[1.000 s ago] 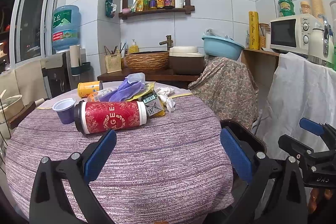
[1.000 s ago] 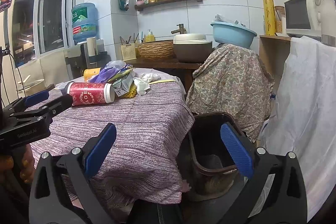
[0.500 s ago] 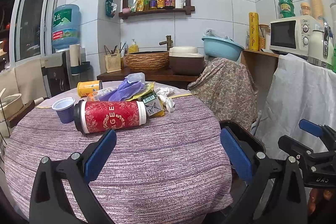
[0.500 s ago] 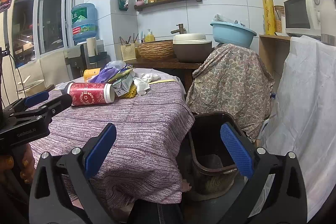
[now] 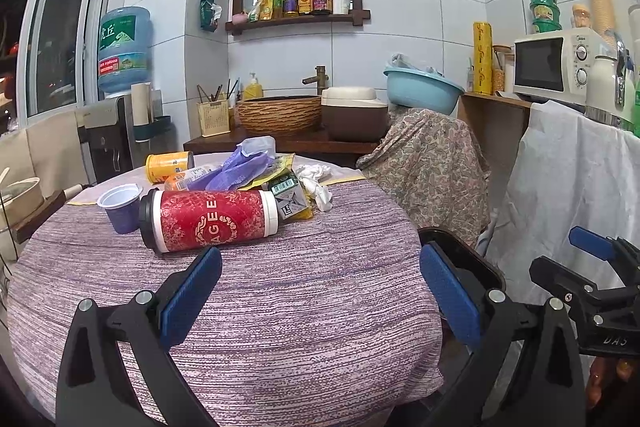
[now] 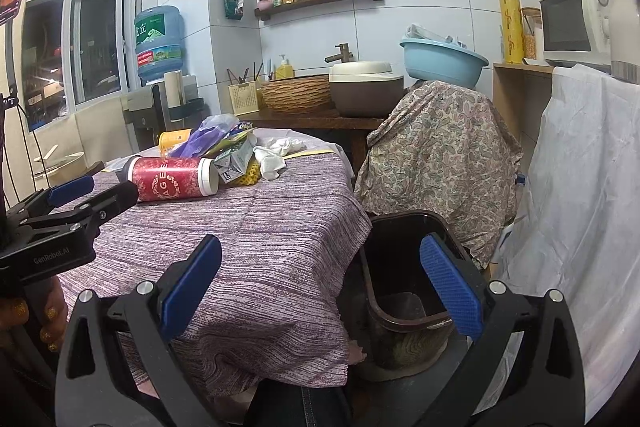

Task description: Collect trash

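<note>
Two grippers hang over the near edge of a round table (image 5: pixel 280 307), and both have their blue fingers spread wide with nothing between them. The left gripper (image 5: pixel 320 291) points at the pile of trash on the far side of the purple striped cloth. The right gripper (image 6: pixel 320 287) points between the table edge and a dark bin (image 6: pixel 404 259) on the floor just beside the table. In the pile, a big red cup (image 5: pixel 208 219) with a black lid lies on its side. A small purple cup (image 5: pixel 120 203) stands next to it. Behind them are a yellow can (image 5: pixel 168 167), a purple plastic bag (image 5: pixel 240 167), a small carton (image 5: pixel 290 195) and crumpled white tissue (image 5: pixel 316 183). Past the table are a woven sink bowl (image 5: pixel 280 113) and white tiled walls.
</note>
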A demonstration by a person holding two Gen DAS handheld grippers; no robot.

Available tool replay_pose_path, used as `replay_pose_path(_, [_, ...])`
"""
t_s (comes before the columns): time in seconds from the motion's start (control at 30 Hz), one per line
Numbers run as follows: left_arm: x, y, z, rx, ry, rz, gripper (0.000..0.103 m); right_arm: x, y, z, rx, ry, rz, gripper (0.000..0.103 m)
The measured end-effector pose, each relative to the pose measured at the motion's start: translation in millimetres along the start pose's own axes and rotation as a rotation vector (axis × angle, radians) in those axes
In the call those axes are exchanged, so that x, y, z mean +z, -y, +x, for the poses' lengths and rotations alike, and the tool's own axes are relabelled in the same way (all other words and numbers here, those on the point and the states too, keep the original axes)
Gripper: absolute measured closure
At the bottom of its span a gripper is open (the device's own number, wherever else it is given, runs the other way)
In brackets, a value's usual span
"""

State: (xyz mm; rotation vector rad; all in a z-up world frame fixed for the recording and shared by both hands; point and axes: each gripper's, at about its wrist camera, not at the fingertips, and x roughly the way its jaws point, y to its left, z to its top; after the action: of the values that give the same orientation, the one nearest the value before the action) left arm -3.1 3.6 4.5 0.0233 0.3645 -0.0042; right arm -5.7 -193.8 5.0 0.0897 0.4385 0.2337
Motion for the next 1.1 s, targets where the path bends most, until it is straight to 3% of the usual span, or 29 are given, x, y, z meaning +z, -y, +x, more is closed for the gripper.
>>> replay_pose_path(1.1, [-5.5, -2.1, 2.1, 0.002, -0.009, -0.002, 0.005, -0.9, -1.3, -0.1, 0.011, -0.013, 0.006, 0.005])
